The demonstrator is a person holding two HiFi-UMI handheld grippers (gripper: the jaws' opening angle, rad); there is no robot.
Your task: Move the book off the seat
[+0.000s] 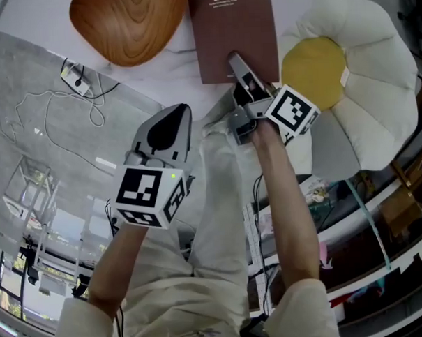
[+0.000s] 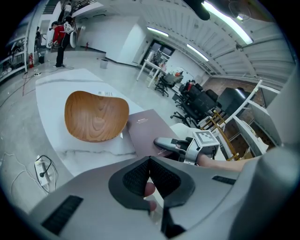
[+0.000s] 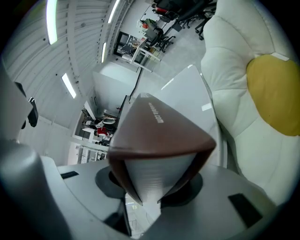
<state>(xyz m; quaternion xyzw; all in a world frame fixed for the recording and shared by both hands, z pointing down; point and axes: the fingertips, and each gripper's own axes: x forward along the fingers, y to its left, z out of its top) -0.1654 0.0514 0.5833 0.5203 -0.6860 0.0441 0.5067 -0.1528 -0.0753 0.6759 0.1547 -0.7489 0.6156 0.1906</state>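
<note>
A brown hardcover book sits over the white marble platform, between a wooden seat shell and a white cushion. My right gripper is shut on the book's near edge. In the right gripper view the book fills the jaws, pages showing between the covers. My left gripper hovers nearer me, left of the book, its jaws shut on nothing. The left gripper view shows its pads meeting at the tip, with the book and right gripper beyond.
The cushion is flower-shaped with a yellow centre and lies right of the book. A power plug and white cable lie on the grey floor at left. Office chairs and desks stand farther off. A cluttered shelf edge runs along the right.
</note>
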